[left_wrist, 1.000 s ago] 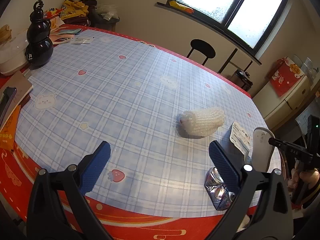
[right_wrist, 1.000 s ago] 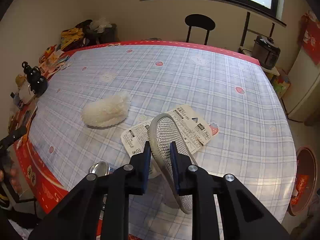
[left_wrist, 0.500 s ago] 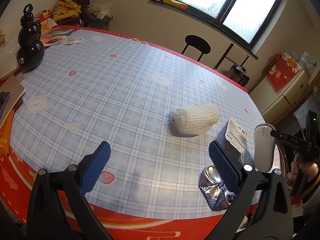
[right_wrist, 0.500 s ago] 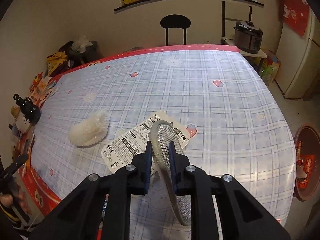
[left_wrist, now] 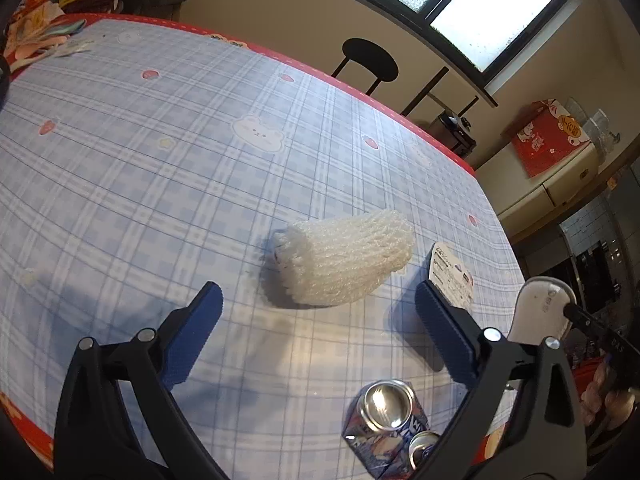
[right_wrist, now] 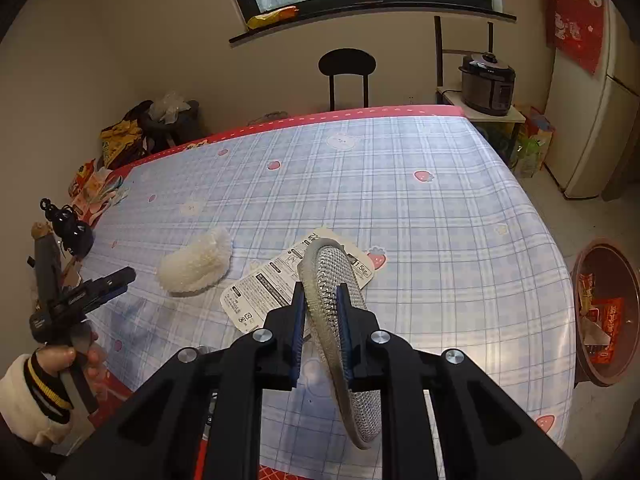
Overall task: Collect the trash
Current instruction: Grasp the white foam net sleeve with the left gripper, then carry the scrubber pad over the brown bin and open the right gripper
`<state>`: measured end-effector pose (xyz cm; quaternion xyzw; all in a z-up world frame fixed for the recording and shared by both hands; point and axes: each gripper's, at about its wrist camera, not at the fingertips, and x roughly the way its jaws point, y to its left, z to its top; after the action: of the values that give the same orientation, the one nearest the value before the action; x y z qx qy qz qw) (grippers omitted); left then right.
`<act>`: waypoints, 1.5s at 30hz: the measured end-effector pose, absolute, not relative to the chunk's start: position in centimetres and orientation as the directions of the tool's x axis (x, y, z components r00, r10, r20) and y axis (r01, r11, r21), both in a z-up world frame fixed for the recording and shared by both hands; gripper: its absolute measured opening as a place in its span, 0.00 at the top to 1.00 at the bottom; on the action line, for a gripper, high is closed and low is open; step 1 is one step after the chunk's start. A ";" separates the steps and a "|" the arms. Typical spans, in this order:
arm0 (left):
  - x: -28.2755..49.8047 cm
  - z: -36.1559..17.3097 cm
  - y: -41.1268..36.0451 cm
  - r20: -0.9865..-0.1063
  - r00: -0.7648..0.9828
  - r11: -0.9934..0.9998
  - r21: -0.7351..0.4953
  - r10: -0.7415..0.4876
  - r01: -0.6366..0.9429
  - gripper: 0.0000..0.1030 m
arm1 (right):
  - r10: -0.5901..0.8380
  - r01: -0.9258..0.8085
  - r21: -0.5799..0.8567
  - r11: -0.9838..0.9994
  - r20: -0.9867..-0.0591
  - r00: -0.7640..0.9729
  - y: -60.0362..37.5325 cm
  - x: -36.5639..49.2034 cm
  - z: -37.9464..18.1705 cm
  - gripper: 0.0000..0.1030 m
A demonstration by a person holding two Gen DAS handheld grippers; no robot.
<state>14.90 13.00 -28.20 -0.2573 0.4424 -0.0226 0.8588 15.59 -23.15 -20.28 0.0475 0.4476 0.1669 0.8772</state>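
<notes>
The right claw (right_wrist: 320, 308) clamps one mesh insole (right_wrist: 340, 320). The left claw (left_wrist: 318, 312), jaws closing, nothing between them, hovers before one white foam net (left_wrist: 344, 260) on the tabletop (left_wrist: 160, 184), near one label (left_wrist: 452, 276) and two cans (left_wrist: 388, 412).

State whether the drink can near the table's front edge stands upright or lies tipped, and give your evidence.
Tipped. The drink can lies crushed on its side on the table, one round metal end facing the camera.

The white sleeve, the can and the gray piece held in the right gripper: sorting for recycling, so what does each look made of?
White sleeve: likely soft foam netting, matte, with an open ribbed mesh. Can: thin metal, its shiny end mirror-bright, its printed wall crumpled. Gray piece, clamped in the right gripper: a perforated mesh face in a smooth gray rim; metal or plastic, I can't tell.
</notes>
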 end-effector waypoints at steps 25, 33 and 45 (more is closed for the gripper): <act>14.7 -26.5 11.9 -0.735 0.645 0.859 -0.453 -0.209 -0.238 0.74 | 0.333 -0.219 0.250 0.943 -0.721 0.608 -28.7 12.7 -17.4 0.84; 9.4 -18.7 10.2 -0.647 0.755 0.863 -0.440 -0.112 -0.249 0.74 | 0.389 -0.268 0.281 0.921 -0.670 0.633 -31.6 13.9 -15.5 0.84; 8.4 -13.0 0.3 -0.585 0.797 0.878 -0.450 -0.152 -0.162 0.74 | 0.296 -0.174 0.249 0.953 -0.629 0.719 -44.7 15.5 -13.8 0.84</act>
<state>8.44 0.32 -12.96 -0.2466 0.3189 0.0028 0.9151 15.54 -44.70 -13.83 0.0863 0.3525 0.1272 0.9231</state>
